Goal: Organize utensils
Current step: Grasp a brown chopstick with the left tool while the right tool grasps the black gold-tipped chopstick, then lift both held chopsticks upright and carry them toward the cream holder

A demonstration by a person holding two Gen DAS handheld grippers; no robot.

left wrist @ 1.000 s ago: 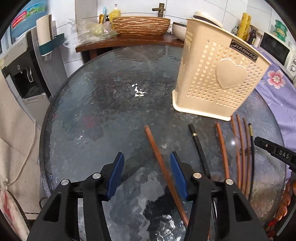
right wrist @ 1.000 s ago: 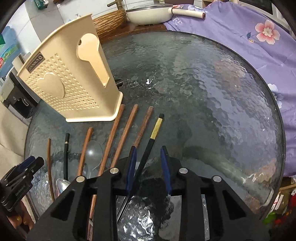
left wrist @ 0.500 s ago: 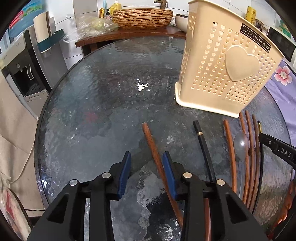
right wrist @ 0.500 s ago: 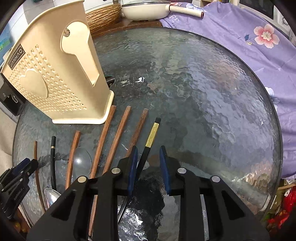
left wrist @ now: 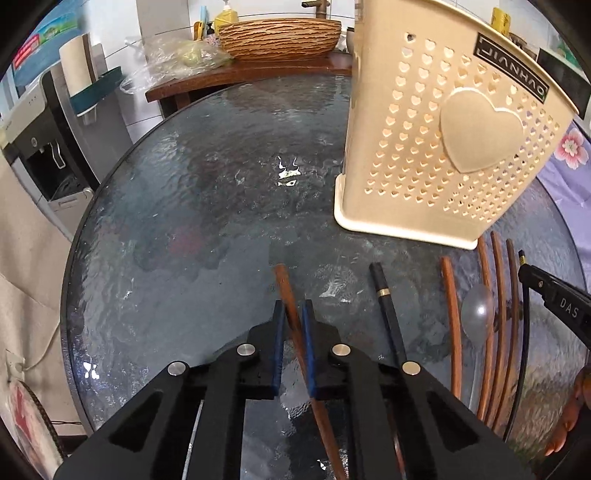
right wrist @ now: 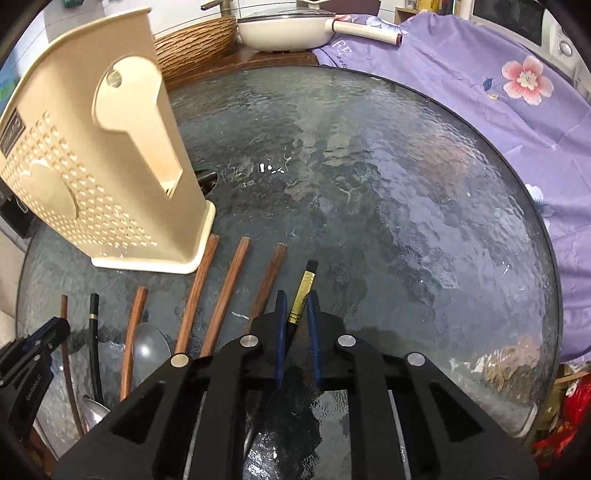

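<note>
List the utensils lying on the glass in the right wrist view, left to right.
Thin brown chopstick → black chopstick → brown chopstick → three brown chopsticks → gold-banded black chopstick in the right claw.

Your round glass desk (left wrist: 177, 229) has a rippled, dark surface with small glare spots near its middle. Behind it stands a brown wooden counter (left wrist: 258, 74) carrying a woven basin (left wrist: 279, 38), a crumpled clear plastic bag (left wrist: 173, 59) and a yellow bottle (left wrist: 225, 16). To your left, a water dispenser (left wrist: 40, 147) stands against the wall. In the right wrist view, a white lidded pan (right wrist: 291, 31) sits behind the desk, and a purple floral cloth (right wrist: 517, 92) drapes beside the desk's right edge.
</note>
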